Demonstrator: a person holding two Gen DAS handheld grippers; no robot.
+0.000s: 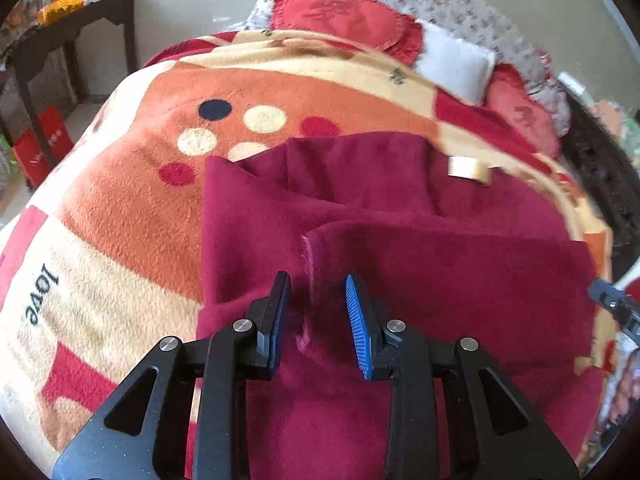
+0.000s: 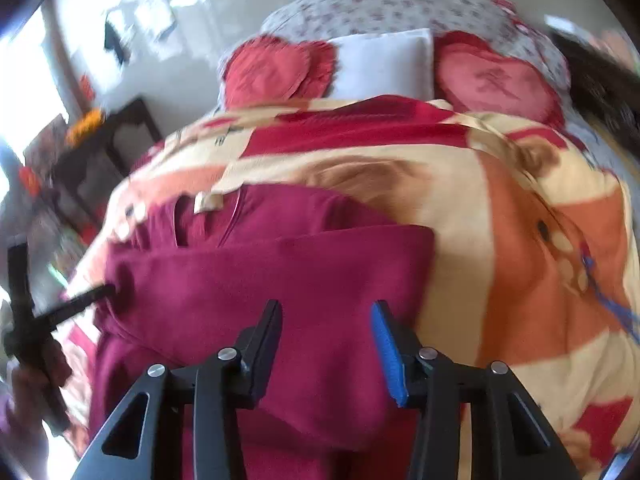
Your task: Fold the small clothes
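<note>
A dark red fleece garment (image 1: pixel 400 248) lies partly folded on the patterned blanket (image 1: pixel 132 200), with a cream label (image 1: pixel 468 170) near its far edge. My left gripper (image 1: pixel 318 292) is open just above the garment, its fingers astride a folded edge. In the right wrist view the same garment (image 2: pixel 260 280) lies with one layer folded over, its label (image 2: pixel 208 202) at the far left. My right gripper (image 2: pixel 326 318) is open over the garment's near right part. The left gripper (image 2: pixel 108 290) shows at the garment's left edge there, and the right gripper's tip (image 1: pixel 612 304) shows at the right edge of the left wrist view.
The blanket (image 2: pixel 520 220) covers a bed. Two red heart cushions (image 2: pixel 276 68) (image 2: pixel 496 76) and a white pillow (image 2: pixel 384 60) lie at the head. A dark wooden side table (image 1: pixel 68 40) stands to the left of the bed, with red bags (image 1: pixel 40 144) on the floor beneath.
</note>
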